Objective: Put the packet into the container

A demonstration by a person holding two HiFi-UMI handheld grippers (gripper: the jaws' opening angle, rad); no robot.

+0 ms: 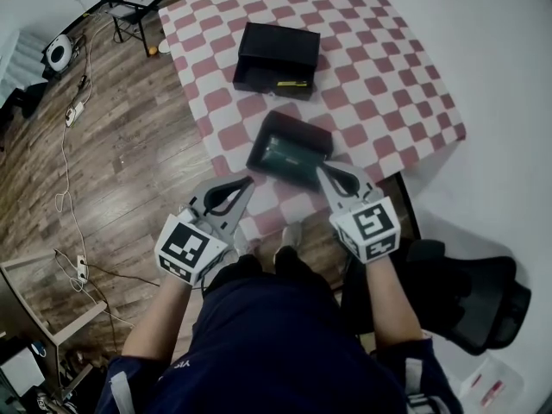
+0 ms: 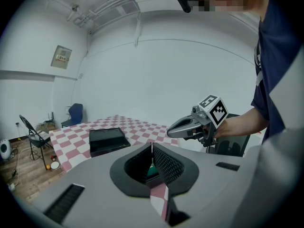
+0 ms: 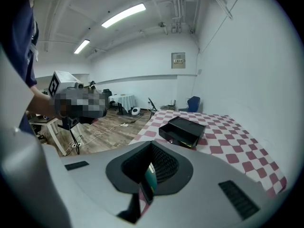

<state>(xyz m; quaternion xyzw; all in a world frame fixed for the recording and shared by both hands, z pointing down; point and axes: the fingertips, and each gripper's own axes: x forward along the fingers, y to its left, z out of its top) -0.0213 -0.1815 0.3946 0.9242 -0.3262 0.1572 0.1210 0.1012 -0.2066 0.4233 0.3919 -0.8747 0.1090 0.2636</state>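
A green packet [image 1: 289,155] lies inside the near black container [image 1: 297,128] at the front of the checkered table [image 1: 388,76]. My right gripper [image 1: 320,171] has its tips at that container's near right corner. Its jaws are shut, and the packet [image 3: 151,177] shows just below and beyond its tips [image 3: 151,148]. My left gripper [image 1: 248,179] hovers at the container's near left side, also shut with nothing in it. From the left gripper [image 2: 152,148] the packet [image 2: 152,171] appears through the gap under the tips. The right gripper [image 2: 173,129] shows there too.
A second black container [image 1: 278,50] with a yellow item inside sits farther back on the table. A black office chair [image 1: 470,304] stands at my lower right. Cables [image 1: 73,110] and a folding stand [image 1: 129,3] are on the wooden floor to the left.
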